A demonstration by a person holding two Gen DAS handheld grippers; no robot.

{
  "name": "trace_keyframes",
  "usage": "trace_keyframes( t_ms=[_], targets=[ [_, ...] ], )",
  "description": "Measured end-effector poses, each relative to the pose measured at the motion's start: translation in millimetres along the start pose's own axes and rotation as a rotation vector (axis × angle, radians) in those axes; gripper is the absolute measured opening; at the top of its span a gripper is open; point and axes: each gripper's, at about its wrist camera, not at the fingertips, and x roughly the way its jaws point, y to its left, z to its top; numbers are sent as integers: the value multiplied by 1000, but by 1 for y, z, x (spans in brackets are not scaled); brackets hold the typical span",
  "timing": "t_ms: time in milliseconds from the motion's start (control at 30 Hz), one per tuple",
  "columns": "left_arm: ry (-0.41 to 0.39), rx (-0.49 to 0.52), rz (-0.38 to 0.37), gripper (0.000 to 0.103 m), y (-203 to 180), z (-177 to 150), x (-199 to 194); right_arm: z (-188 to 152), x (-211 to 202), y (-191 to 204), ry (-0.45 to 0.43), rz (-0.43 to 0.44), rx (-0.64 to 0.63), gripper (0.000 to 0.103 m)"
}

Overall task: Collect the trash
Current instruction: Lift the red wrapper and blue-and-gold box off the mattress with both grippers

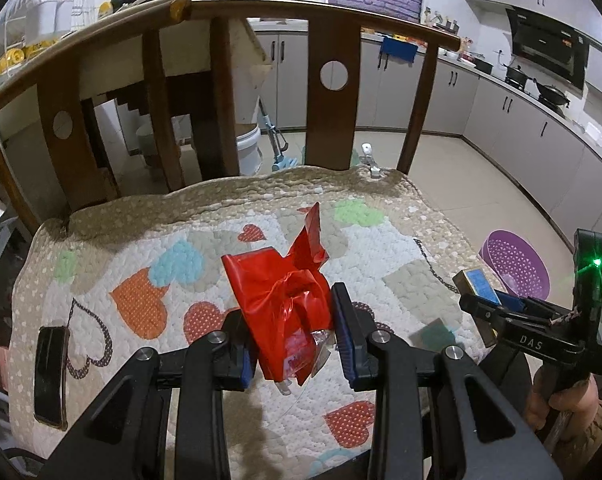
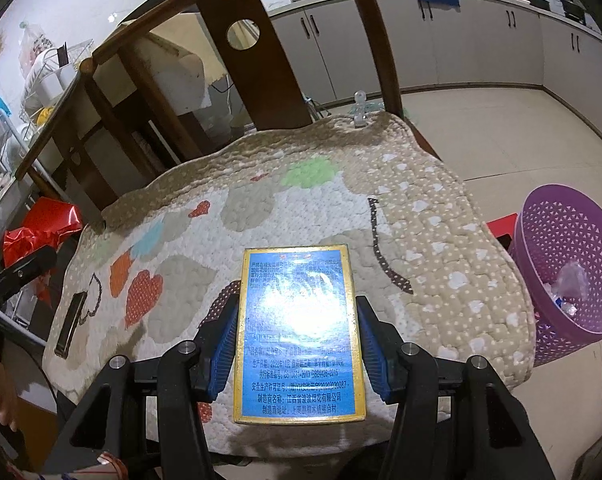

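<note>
Left gripper [image 1: 297, 344] clamped on crumpled red plastic bag [image 1: 279, 300], held over quilted cushion [image 1: 141, 248]; bag's twisted tail points up, away from jaws. Right gripper [image 2: 297, 350] gripping blue box [image 2: 299, 332] by long edges (label up), long axis running along fingers, above same cushion; purple basket [image 2: 569, 264] beside cushion.

Right gripper [image 2: 297, 350] clamps a flat blue box with a gold border and printed text [image 2: 299, 332], blue pads on both long edges, held above a quilted heart-pattern cushion [image 2: 301, 208] on a wooden chair [image 2: 253, 64]. Purple perforated plastic basket [image 2: 573, 272] at 3 o'clock, clear wrappers inside. Crumpled red plastic bag [image 2: 41, 228] at 9 o'clock. Black phone [image 2: 71, 324] at 8 o'clock on the cushion.
</note>
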Motion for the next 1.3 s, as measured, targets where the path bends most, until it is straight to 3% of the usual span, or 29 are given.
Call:
trace_keyframes(
  t_ms=[500,667,833,1300],
  targets=[
    [37,124,49,31,-46,16,25,8,-17,-27,-47,-36,65,59],
    [70,117,61,31,-45,10,35,7,-13,-29,-40,-55,63,59],
    [76,115,118,31,-39,5,42,4,-2,-29,-20,-76,59,59],
    [129,87,131,31,-23,-7,75,3,41,-15,44,-131,-26,59]
  ],
)
